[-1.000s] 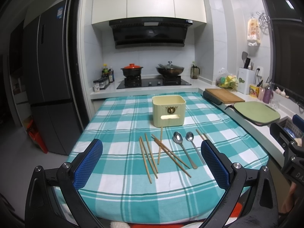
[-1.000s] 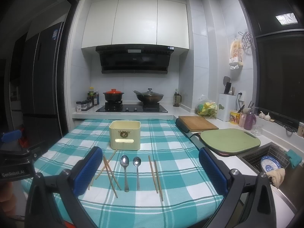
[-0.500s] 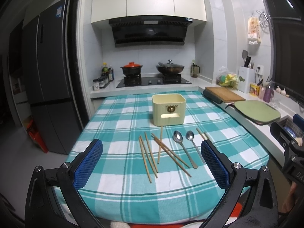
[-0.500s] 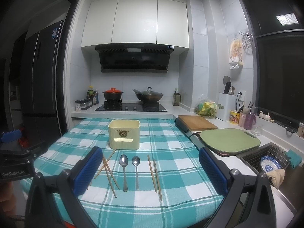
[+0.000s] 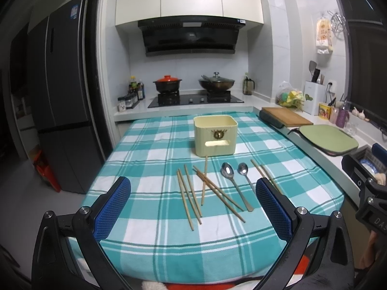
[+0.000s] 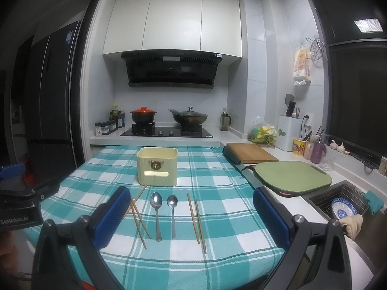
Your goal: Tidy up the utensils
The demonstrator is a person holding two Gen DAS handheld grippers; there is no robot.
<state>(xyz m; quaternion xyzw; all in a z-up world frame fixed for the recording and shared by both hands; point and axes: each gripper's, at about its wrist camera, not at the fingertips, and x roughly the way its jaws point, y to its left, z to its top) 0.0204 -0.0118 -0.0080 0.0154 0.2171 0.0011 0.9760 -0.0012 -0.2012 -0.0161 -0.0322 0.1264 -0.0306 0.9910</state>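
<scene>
Utensils: wooden chopsticks [image 5: 191,198] scattered, two spoons [image 6: 156,213] side by side.
Behind: cream holder [image 5: 214,135] upright on your worktop [image 5: 150,145].
Claws: your left claw [image 5: 193,207] and right claw [image 6: 191,216] both gape wide, empty.

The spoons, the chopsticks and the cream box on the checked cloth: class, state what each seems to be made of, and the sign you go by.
Spoons: apparently polished metal, probably steel; silvery, with bright glints in the bowls.
Chopsticks: seemingly wood or bamboo; matt, even tan, no shine.
Cream box: probably plastic; smooth, uniform colour, rounded moulded corners and a slot cut in the front, though enamelled metal cannot be excluded.
Checked cloth: woven fabric; it drapes over the edge.
</scene>
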